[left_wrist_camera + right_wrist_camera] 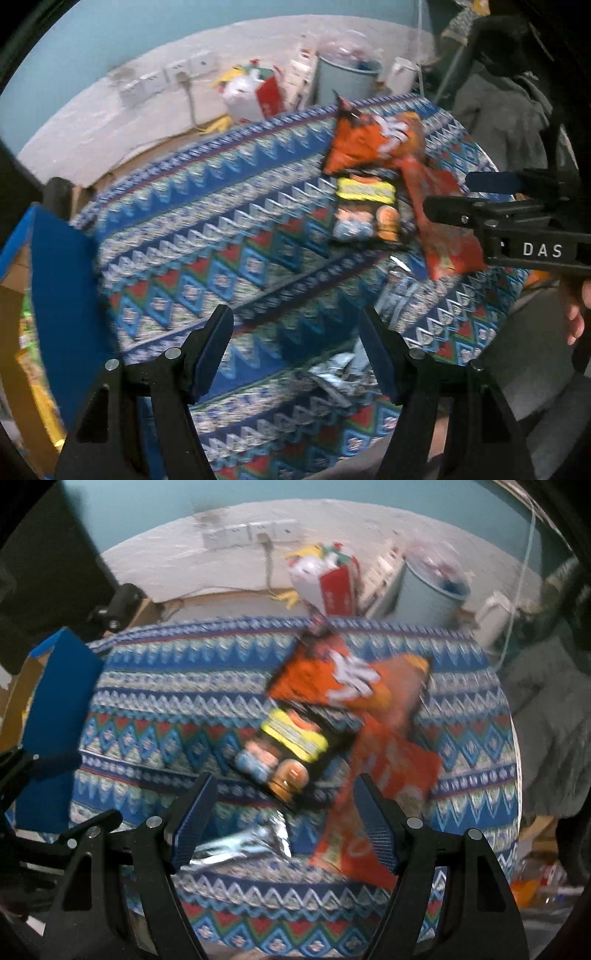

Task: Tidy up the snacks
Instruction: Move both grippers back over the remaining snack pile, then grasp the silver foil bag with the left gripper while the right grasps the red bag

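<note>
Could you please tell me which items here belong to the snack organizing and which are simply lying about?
Job:
orange chip bag
black snack pack
red-orange packet
silver packet
blue box
left tongs and right tongs, both open

Lying about:
grey bin
wall sockets
white bag
</note>
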{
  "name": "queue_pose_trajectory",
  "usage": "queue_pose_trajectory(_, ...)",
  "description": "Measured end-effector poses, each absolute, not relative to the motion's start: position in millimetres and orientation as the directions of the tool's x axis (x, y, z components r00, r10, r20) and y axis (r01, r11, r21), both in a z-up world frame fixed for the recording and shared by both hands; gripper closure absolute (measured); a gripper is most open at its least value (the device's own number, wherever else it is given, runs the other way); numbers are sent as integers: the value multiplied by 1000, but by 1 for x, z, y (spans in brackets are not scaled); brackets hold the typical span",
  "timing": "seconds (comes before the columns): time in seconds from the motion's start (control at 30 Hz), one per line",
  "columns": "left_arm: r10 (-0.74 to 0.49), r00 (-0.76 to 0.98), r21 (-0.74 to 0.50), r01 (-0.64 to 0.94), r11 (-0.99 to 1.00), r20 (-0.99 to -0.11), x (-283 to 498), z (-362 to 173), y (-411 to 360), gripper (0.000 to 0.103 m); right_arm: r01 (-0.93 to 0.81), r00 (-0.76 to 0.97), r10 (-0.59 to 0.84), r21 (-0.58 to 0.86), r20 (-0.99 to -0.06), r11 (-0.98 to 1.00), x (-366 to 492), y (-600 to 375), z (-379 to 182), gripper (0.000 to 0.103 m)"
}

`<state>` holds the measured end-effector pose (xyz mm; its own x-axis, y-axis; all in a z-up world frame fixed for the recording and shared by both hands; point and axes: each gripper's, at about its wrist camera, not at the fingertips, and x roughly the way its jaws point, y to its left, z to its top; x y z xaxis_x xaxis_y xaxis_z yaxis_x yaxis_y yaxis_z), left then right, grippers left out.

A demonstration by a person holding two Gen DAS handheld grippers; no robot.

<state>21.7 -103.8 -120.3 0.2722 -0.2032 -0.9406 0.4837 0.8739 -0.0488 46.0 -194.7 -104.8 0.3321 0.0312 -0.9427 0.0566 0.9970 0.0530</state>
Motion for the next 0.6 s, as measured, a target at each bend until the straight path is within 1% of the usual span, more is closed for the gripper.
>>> queue_pose_trajectory(0.1, -229, 229, -85, 509, 857, -946, 18, -134, -121, 32, 98, 299, 10, 41, -954, 994, 36, -213, -116, 28)
queue_pose_trajectory(0.3, -238, 185, -95, 566, 819, -953, 15, -156, -150, 32, 169, 258, -11, 34, -966, 985, 31, -243, -130, 28)
queue_pose_trajectory(0.4, -219, 169, -79, 590, 803, -961, 13, -169, -162, 32, 200, 234, -3, 45, -972, 979, 31, -255, -140, 28)
queue_pose_trajectory(0.6, -198, 119, -85, 612, 786, -973, 13, -195, -177, 32, 224, 203, -18, 28, -979, 974, 33, -268, -156, 28)
